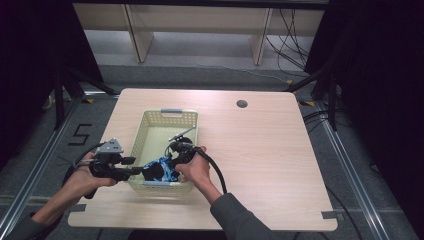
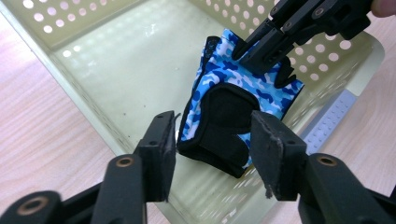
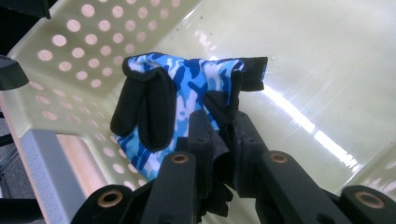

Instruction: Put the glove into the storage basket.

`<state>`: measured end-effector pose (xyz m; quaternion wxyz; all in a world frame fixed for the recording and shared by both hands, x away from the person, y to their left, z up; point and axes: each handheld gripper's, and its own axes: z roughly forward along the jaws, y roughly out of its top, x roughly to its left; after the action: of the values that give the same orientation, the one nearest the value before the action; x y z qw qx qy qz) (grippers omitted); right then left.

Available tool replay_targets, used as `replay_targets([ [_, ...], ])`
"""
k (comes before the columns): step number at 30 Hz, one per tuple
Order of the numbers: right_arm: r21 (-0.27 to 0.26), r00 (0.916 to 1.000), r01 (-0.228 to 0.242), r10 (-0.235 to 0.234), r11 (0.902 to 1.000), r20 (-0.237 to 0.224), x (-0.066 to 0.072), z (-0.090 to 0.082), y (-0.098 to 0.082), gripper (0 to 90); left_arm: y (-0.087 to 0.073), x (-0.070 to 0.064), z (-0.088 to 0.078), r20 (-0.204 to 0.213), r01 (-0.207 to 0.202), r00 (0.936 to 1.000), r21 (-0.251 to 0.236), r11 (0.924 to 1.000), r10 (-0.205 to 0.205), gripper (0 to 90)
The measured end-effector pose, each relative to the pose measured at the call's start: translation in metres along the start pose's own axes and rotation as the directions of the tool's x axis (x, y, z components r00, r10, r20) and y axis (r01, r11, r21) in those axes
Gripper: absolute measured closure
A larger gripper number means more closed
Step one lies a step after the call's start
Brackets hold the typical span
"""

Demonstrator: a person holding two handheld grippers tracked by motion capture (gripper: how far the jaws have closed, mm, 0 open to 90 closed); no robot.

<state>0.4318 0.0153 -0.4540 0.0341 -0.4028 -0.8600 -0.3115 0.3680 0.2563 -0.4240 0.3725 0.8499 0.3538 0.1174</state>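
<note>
Pale wood-grain table [image 1: 260, 150] on a grey floor, black curtains to both sides, shelving legs and cables behind; round cable hole [image 1: 242, 104] near the far edge.

Item 1, left: left gripper [image 1: 134, 171], held in the person's left hand [image 1: 80, 180] at the near left corner of the basket, grey three-cornered plate on top. In the left gripper view its jaws stand apart on either side of the glove's black cuff, pads not pressing on it; released.

Item 2, centre: cream perforated plastic basket [image 1: 150, 117], grey handles at the far and near ends, standing on the left half of the table.

Item 3, centre: fingerless glove [image 2: 233, 107], blue-and-white camouflage cloth with black palm padding and black cuff. Position: inside the basket at its near end, hanging above the floor of the basket, close to the near wall.

Item 4, right: right gripper [image 3: 219, 140], held in the person's right hand [image 1: 194, 167], reaching into the basket from its right rim. Jaws clenched on the glove's black edge, cloth bunched between the pads.
</note>
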Motion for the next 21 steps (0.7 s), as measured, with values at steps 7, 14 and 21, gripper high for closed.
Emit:
replay_targets([
  [7,0.011,0.999,0.029,-0.029,0.9995,0.033,0.006,-0.003,-0.001,76.0,0.005,-0.006,-0.001,-0.011,0.006,0.9999,0.002,1.0,-0.006,45.0],
  [14,0.068,0.9746,0.151,-0.16,0.9862,0.157,0.014,-0.003,0.0,58.2,0.007,-0.012,-0.001,-0.005,0.01,0.9999,0.011,0.9999,-0.01,40.9],
  [21,0.021,0.9692,0.169,-0.17,0.9854,0.178,0.019,-0.016,0.007,46.5,0.01,-0.02,-0.008,0.01,0.035,0.9993,-0.024,0.9991,-0.035,40.4],
])
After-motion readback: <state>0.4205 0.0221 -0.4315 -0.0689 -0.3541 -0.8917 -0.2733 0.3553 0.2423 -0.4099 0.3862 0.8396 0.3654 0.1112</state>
